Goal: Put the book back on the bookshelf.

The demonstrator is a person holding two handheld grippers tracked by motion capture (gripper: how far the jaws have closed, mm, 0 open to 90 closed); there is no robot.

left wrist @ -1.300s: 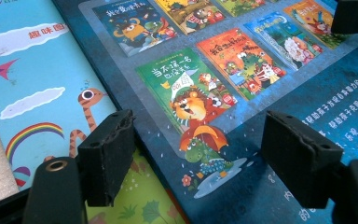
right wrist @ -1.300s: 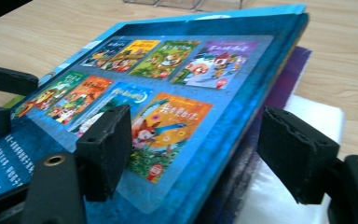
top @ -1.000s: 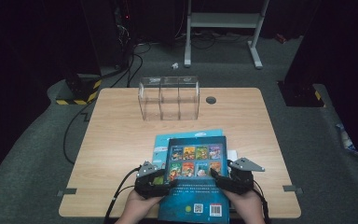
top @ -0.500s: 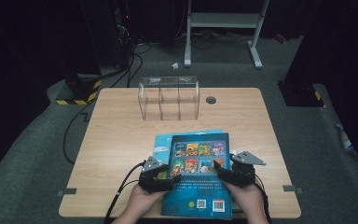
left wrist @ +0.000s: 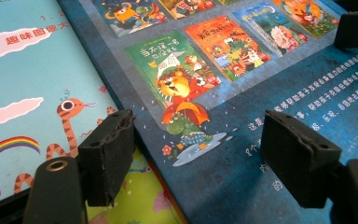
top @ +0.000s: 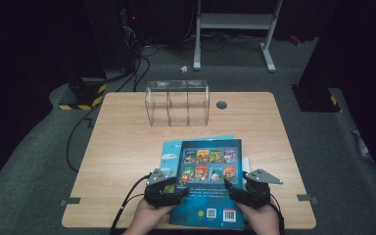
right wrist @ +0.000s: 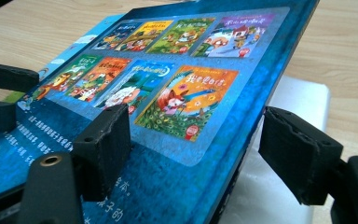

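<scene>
Two handheld grippers straddle the side edges of a dark blue picture book [top: 209, 188] at the near edge of the wooden worktop [top: 127, 147]. The book lies atop a light blue book [left wrist: 23, 70] and a white pad [right wrist: 289, 140]. The left gripper [top: 178, 192] keeps its fingers [left wrist: 107, 154] spread, one on each side of the left edge, not pressing. The right gripper [top: 231, 188] likewise stands open over the lifted right edge. A clean lift likely calls for both to close evenly on the cover before carrying it toward the clear divided box [top: 177, 103] beyond.
</scene>
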